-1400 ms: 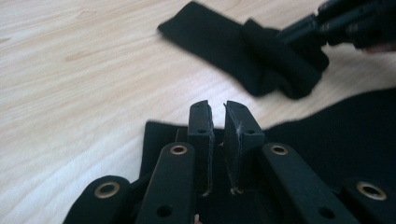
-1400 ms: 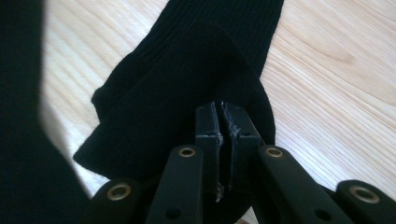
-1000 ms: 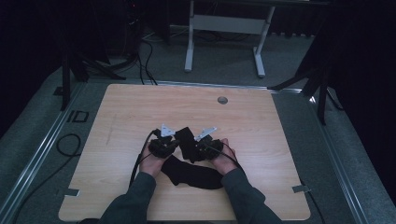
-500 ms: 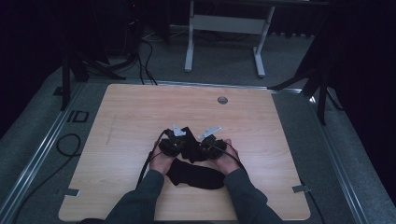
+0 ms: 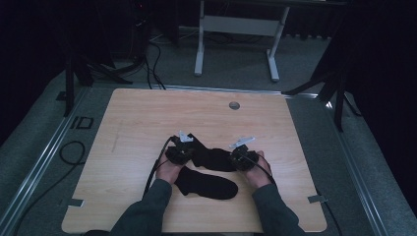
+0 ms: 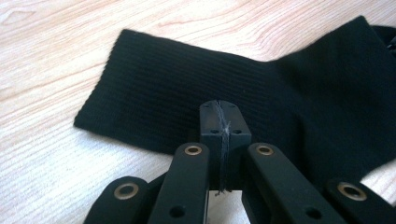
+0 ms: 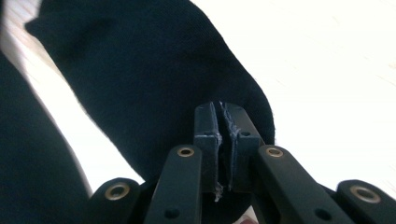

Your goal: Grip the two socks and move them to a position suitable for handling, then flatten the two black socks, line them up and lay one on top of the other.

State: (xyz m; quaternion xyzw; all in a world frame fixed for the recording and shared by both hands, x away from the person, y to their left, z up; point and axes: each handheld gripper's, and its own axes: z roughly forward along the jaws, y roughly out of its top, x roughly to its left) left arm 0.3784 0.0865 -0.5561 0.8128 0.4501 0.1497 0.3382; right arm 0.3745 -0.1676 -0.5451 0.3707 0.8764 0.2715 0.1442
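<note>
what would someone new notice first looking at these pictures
First, the two black fabric socks on the light wooden table: one sock stretched between the grippers, the other sock lying just nearer the person, between the forearms. Next, the left gripper and right gripper, both with jaws pressed together at the stretched sock's opposite ends; each seems to pinch its fabric.

Sock (image 6: 261,93) cut off right.
</note>
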